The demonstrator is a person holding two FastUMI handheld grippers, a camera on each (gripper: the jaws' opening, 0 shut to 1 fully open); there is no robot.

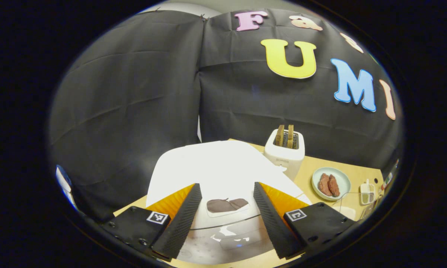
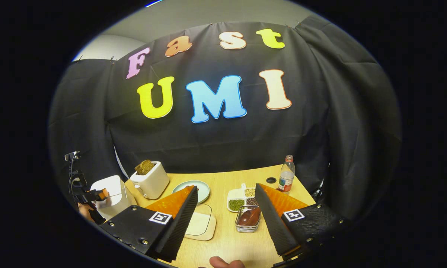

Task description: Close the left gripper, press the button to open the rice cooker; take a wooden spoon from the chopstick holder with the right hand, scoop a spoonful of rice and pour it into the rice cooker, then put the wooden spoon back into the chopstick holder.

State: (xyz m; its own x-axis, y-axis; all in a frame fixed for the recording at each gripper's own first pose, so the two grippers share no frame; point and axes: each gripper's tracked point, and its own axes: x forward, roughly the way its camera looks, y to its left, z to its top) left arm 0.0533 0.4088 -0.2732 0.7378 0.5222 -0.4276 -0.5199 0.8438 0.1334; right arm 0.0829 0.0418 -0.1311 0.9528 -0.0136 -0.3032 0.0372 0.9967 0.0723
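Note:
The white rice cooker (image 1: pixel 216 167) sits right in front of my left gripper (image 1: pixel 227 186), whose fingers are spread wide on either side of a brown patch (image 1: pixel 227 204) on the lid's front. They touch nothing. In the right gripper view the cooker (image 2: pixel 109 199) stands at the table's left edge, lid down, with the left gripper (image 2: pixel 93 195) and a hand beside it. My right gripper (image 2: pixel 226 188) is open and empty above the table. Just ahead of its right finger, a small clear holder (image 2: pixel 242 226) carries the brown wooden spoon (image 2: pixel 250 216).
A white toaster (image 2: pixel 149 178) with toast stands behind the cooker, next to a pale green plate (image 2: pixel 204 188). A divided dish of beans (image 2: pixel 242 199), a water bottle (image 2: pixel 286 173) and a flat pale tray with a clear cover (image 2: pixel 199 225) share the wooden table (image 2: pixel 227 242). A fingertip (image 2: pixel 223 263) shows at the near edge.

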